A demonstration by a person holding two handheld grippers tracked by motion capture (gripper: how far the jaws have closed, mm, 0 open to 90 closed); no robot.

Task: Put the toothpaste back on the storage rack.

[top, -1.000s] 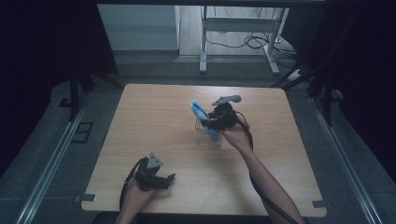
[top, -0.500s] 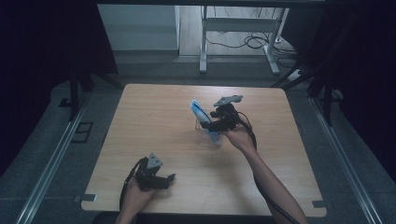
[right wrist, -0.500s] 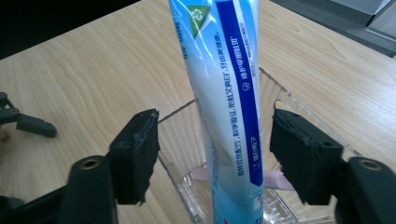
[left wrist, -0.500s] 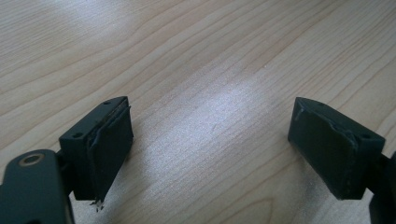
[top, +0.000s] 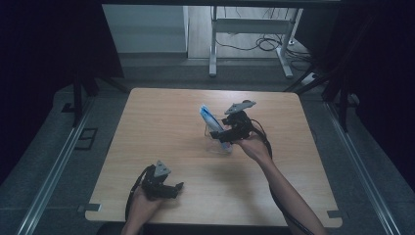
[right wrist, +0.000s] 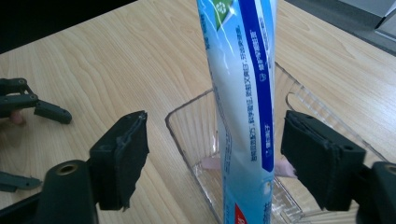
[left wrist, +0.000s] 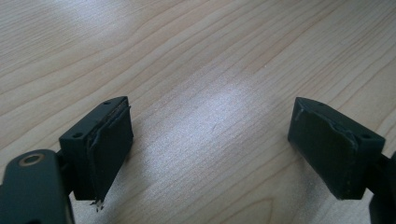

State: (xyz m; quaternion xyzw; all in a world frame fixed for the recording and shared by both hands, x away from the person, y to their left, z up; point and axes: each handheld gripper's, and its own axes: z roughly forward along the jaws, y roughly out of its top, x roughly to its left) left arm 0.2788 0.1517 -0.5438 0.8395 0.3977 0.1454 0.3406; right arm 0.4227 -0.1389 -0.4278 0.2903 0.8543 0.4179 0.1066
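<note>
A blue-and-white toothpaste tube (right wrist: 243, 93) stands tilted in a clear plastic tray (right wrist: 187, 126) at the table's middle. From above, the tube (top: 209, 119) leans up and left out of the tray (top: 215, 145). My right gripper (right wrist: 215, 126) is open, with a jaw on each side of the tube and a gap on both sides. In the high view the right gripper (top: 229, 133) sits just right of the tube. My left gripper (left wrist: 210, 112) is open over bare wood, and from above it (top: 171, 188) rests near the front edge. Something pale pink (right wrist: 211, 163) lies in the tray bottom.
The wooden table (top: 161, 122) is bare on its left half and along the back. A cable (top: 266, 142) trails from the right gripper along the forearm. The left gripper's jaws (right wrist: 46, 111) show far off in the right gripper view.
The right hand has shifted slightly toward the near side. The tube stays leaning in the tray and the left gripper has not moved.
</note>
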